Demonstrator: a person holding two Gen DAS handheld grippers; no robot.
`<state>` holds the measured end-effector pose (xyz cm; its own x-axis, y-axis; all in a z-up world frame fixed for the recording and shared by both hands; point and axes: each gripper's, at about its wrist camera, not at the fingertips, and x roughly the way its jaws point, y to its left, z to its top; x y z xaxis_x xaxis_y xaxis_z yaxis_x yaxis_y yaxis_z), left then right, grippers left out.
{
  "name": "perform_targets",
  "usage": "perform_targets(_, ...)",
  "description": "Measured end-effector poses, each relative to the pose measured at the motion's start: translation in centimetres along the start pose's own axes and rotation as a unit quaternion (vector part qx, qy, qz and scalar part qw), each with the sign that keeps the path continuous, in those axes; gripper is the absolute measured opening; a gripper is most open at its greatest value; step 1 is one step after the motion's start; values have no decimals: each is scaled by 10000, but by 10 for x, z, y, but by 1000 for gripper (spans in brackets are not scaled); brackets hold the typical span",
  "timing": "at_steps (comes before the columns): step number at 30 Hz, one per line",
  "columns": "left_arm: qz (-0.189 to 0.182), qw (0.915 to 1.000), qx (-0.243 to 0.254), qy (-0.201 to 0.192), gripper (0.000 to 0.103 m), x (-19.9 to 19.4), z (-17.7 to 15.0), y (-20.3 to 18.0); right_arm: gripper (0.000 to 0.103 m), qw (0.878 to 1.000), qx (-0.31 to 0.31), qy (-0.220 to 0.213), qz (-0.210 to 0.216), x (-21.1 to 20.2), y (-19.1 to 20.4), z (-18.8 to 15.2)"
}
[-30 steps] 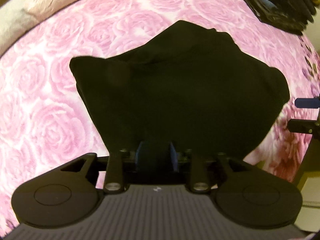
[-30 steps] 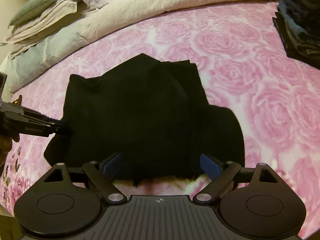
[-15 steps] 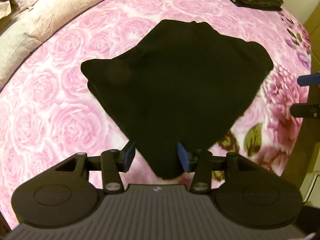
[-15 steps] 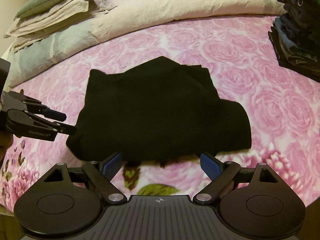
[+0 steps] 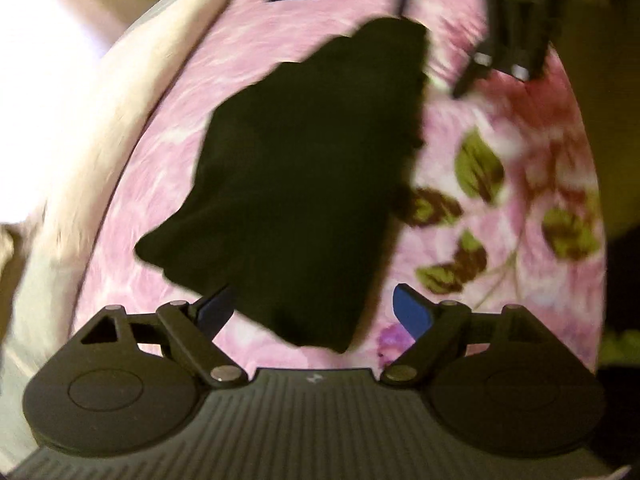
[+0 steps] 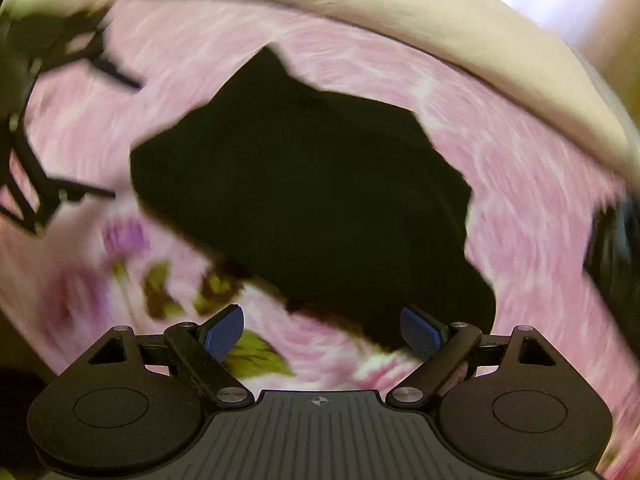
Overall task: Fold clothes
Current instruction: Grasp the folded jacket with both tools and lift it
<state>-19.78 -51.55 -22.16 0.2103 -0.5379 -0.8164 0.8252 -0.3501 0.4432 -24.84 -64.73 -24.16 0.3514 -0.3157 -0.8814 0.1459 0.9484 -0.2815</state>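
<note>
Left gripper point(image 5: 312, 312) jaws spread, right gripper point(image 6: 322, 334) likewise, seemingly empty

Matt black cloth garment point(image 5: 304, 184) was laid on soft rose-printed pink bedspread point(image 5: 500, 184); matt black plastic gripper point(image 6: 322, 334) bodies were seen.

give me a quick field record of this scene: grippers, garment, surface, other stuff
left gripper: open, empty, above the near end of the garment
right gripper: open, empty
garment: black, folded into a rough bundle, lying free on the bedspread
bedspread: pink rose print, green leaves near the edge
duvet: cream, bunched along the far side
dark pile: dark clothes at the right edge, blurred
image quality: both views motion-blurred
</note>
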Motion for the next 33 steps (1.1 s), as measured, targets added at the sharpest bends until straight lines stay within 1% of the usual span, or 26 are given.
perform_targets(1,90,9998,197,20,84,6,1,-9,88,9992,-389,-24,-63,8,5,-2)
perform_targets(3,270,9979,591,60,84,18,3,-27,88,9930,-1165,-71,-190,23,14,-7)
perform_targets(5,449,9941,984,100,84,30,6,-46,88,9806,-1933,-118,-315,39,24,-12)
perform_targets(6,545,9918,1146,132,84,36,7,-53,88,9757,-2160,-186,-306,48,25,-15)
perform_targets(7,650,9908,1170,202,84,42,7,-54,88,9714,-2344,-266,-278,58,26,-19)
perform_targets(10,796,9902,1097,337,84,57,9,-52,88,9586,-2786,-547,-228,79,26,-26)
perform_targets(11,844,9897,1089,376,84,61,9,-51,85,9576,-2796,-678,-144,83,21,-26)
perform_targets(12,894,9886,1142,397,84,64,10,-50,78,9615,-2650,-724,-29,85,13,-23)
perform_targets(13,945,9875,1194,418,84,66,11,-48,62,9662,-2467,-746,89,86,5,-19)
perform_targets(14,992,9862,1251,438,84,69,12,-47,57,9703,-2283,-767,207,88,-4,-15)
perform_targets(16,1071,9831,1398,494,84,73,15,-43,44,9750,-2033,-801,403,84,-16,-9)
perform_targets(17,1073,9820,1459,536,83,75,16,-41,41,9770,-1914,-813,476,80,-22,-5)
perform_targets(18,1076,9808,1520,577,77,77,17,-38,41,9788,-1794,-823,543,76,-28,-2)
perform_targets(19,1070,9799,1567,617,68,78,19,-36,41,9804,-1680,-853,575,71,-33,2)
perform_targets(20,1020,9805,1552,648,65,78,21,-33,41,9818,-1569,-890,597,65,-39,5)
perform_targets(21,937,9819,1493,688,61,77,23,-29,41,9823,-1527,-894,610,62,-41,6)
perform_targets(22,856,9833,1437,721,56,76,25,-25,41,9827,-1504,-890,620,59,-42,6)
perform_targets(23,784,9845,1393,729,54,74,26,-20,41,9830,-1481,-886,631,57,-43,6)
perform_targets(24,711,9855,1349,738,51,72,27,-15,42,9825,-1527,-913,561,55,-40,3)
perform_targets(25,634,9867,1302,743,48,70,28,-10,55,9816,-1591,-948,469,53,-37,-1)
perform_targets(26,543,9882,1241,721,48,68,29,-4,81,9806,-1654,-983,377,51,-33,-4)
perform_targets(27,452,9895,1180,700,47,66,29,2,90,9789,-1739,-1028,318,51,-29,-8)
perform_targets(28,356,9910,1100,674,46,64,30,9,93,9768,-1831,-1076,269,52,-25,-12)
perform_targets(31,38,9964,656,539,45,58,33,32,93,9694,-2162,-1157,115,59,-11,-22)
perform_targets(33,-109,9976,518,445,45,54,32,43,93,9633,-2438,-1126,-32,72,0,-24)
